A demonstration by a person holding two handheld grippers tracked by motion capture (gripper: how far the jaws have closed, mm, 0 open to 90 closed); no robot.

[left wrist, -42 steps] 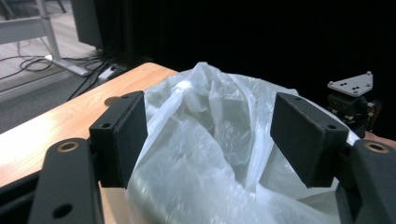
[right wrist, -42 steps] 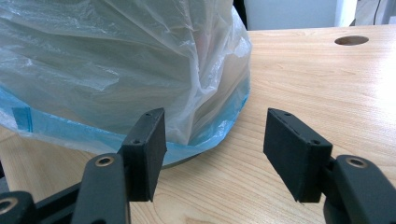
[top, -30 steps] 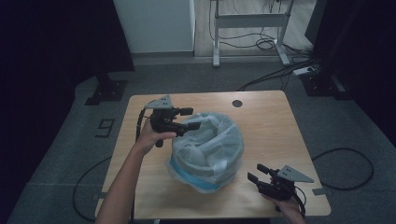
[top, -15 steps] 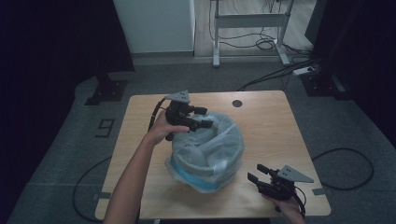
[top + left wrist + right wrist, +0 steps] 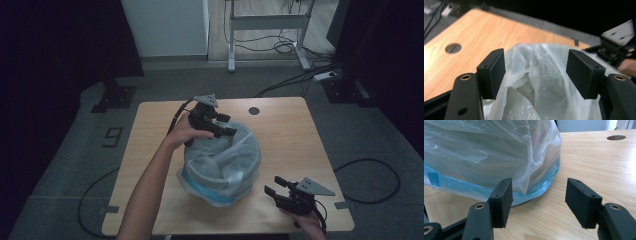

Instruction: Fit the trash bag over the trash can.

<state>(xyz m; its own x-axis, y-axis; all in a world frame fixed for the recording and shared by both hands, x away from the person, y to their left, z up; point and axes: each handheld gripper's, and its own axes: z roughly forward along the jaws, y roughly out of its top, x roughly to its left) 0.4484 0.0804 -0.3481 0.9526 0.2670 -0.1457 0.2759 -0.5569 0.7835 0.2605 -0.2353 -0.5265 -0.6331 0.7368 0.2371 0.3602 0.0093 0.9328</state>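
A round grey bin (image 5: 220, 176) lined with a clear plastic bag (image 5: 226, 155) stands in the middle of the wooden table (image 5: 290, 135); a blue band shows low on its side. My left gripper (image 5: 228, 125) hovers over the bin's far rim, open, with the crumpled bag top (image 5: 537, 82) just below and between its jaws, untouched as far as I can tell. My right gripper (image 5: 272, 185) rests low near the table's front right, open, and points at the bag's side (image 5: 486, 152); its jaws (image 5: 539, 200) hold nothing.
A round cable hole (image 5: 254, 110) lies in the table's far middle, also seen in the right gripper view (image 5: 616, 137). Beyond the table are a desk frame (image 5: 265, 22) and floor cables (image 5: 370, 167). The other gripper (image 5: 617, 47) shows far right in the left gripper view.
My left gripper has moved right from the table's left side to above the bin's far rim. The right gripper has stayed put.
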